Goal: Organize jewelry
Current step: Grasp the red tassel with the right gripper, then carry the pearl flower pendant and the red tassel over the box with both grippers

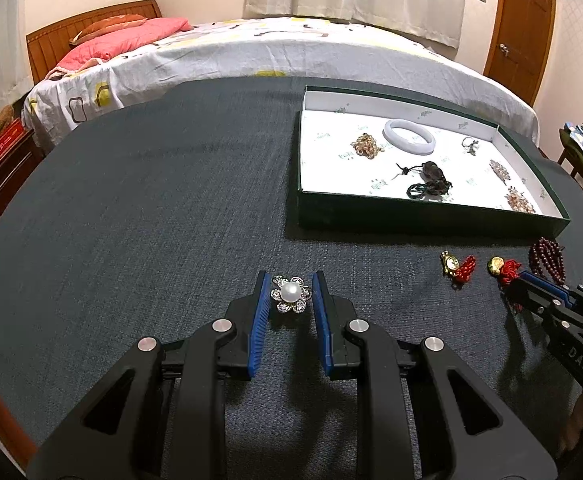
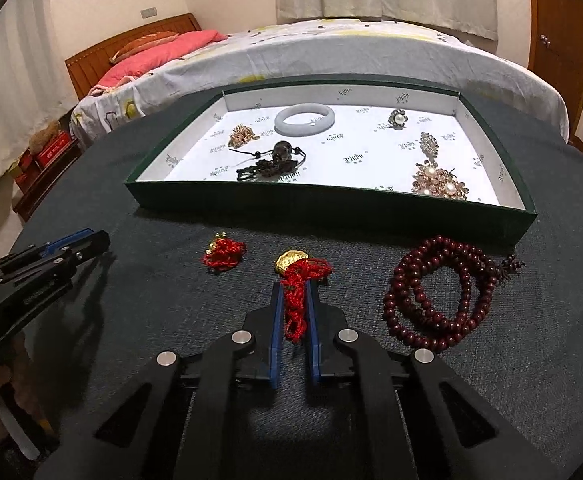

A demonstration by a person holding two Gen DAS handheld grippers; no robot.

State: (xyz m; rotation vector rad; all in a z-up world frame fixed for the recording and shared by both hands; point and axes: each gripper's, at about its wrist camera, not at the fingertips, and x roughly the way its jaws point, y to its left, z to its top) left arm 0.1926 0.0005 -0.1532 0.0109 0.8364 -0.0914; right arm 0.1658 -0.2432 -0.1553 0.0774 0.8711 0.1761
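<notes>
The left hand-held gripper [image 1: 291, 294] sits low on the dark woven worktop [image 1: 151, 200] with its blue ribbed pads spread apart on either side of a pearl flower brooch [image 1: 290, 293]. The brooch lies flat between the pads, near their tips. A small gap shows on each side, so the jaws are open and have not closed on it. It is a round white pearl ringed by silver, stone-set petals: small, hard, and roughly as wide as it is long.

The right hand-held gripper [image 2: 293, 304] has its pads drawn close around a red knotted cord [image 2: 296, 304], and appears to be gripping it. The cord runs lengthwise between the pads, straight ahead of the gripper, and ends in a gold charm [image 2: 289, 261] lying on the cloth just beyond the fingertips.

Ahead of both grippers is a shallow dark green tray [image 2: 331, 204] with a white printed lining. From the left gripper it lies forward and to the right; the right gripper is nearer to it. Inside are a pale smooth bangle [image 2: 304, 119], a dark corded pendant [image 2: 271, 164], a gold-toned cluster and several pearl and crystal brooches.

Still on the worktop in front of the tray are a second red cord charm [image 2: 224, 255] and a coiled strand of dark red wooden beads [image 2: 443, 292]. A bed stands behind.
</notes>
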